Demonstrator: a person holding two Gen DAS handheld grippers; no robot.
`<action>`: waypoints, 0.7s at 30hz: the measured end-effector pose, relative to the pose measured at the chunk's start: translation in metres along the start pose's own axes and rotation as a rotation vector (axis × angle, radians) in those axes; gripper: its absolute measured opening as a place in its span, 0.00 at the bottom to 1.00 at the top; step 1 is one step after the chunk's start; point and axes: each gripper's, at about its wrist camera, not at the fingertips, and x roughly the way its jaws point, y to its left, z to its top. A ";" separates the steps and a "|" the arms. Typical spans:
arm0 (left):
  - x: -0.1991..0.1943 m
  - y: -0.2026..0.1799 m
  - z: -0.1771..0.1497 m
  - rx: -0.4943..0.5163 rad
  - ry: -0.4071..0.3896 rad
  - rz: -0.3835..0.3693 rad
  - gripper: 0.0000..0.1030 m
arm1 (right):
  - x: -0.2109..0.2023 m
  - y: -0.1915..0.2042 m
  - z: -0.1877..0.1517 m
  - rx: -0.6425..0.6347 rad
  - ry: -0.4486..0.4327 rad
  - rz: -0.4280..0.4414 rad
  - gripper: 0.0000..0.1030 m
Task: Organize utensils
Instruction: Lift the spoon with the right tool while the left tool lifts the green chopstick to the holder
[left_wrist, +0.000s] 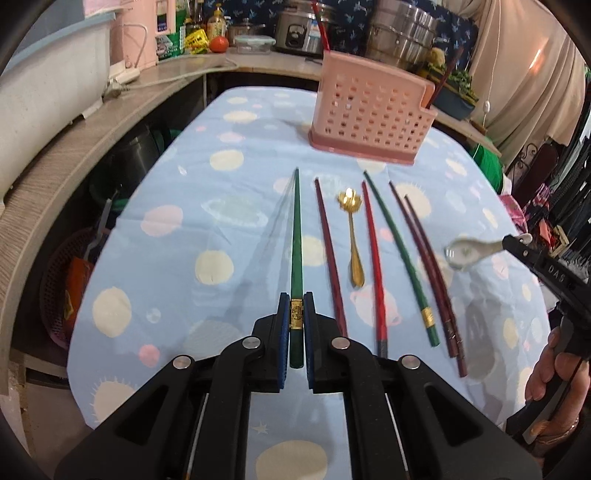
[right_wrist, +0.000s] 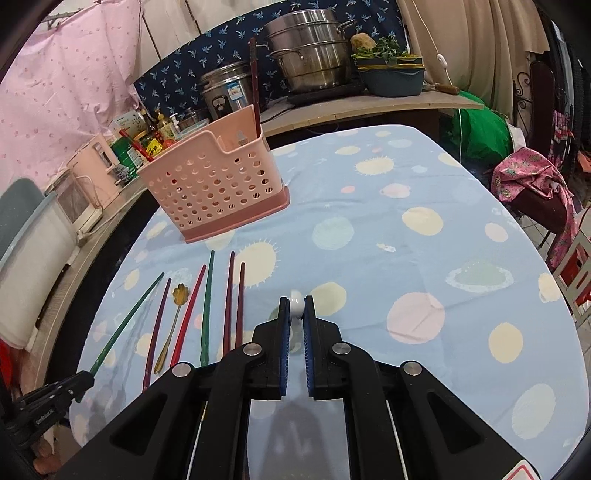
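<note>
My left gripper (left_wrist: 296, 302) is shut on a green chopstick (left_wrist: 295, 236) near its gold band and holds it above the cloth; it also shows in the right wrist view (right_wrist: 125, 321). My right gripper (right_wrist: 296, 306) is shut on a white ceramic spoon (right_wrist: 296, 307), seen lifted in the left wrist view (left_wrist: 465, 253). On the cloth lie several red, maroon and green chopsticks (left_wrist: 373, 258) and a gold spoon (left_wrist: 354, 240). A pink perforated utensil basket (left_wrist: 371, 110) stands beyond them, with red chopsticks in it (right_wrist: 255, 96).
The table has a light blue spotted cloth (right_wrist: 424, 258). A counter behind holds steel pots (right_wrist: 314, 51), a rice cooker (right_wrist: 225, 88), bottles and a blue bowl of greens (right_wrist: 391, 74). Baskets (left_wrist: 62, 280) sit under the left counter. A chair with pink fabric (right_wrist: 532, 192) stands right.
</note>
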 end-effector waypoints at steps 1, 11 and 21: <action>-0.005 0.000 0.004 0.001 -0.013 -0.001 0.07 | -0.002 0.000 0.002 -0.001 -0.005 -0.002 0.07; -0.043 -0.002 0.063 0.005 -0.154 0.005 0.07 | -0.017 0.005 0.020 -0.020 -0.044 0.007 0.07; -0.063 -0.005 0.134 0.009 -0.275 0.020 0.06 | -0.024 0.023 0.054 -0.049 -0.078 0.052 0.07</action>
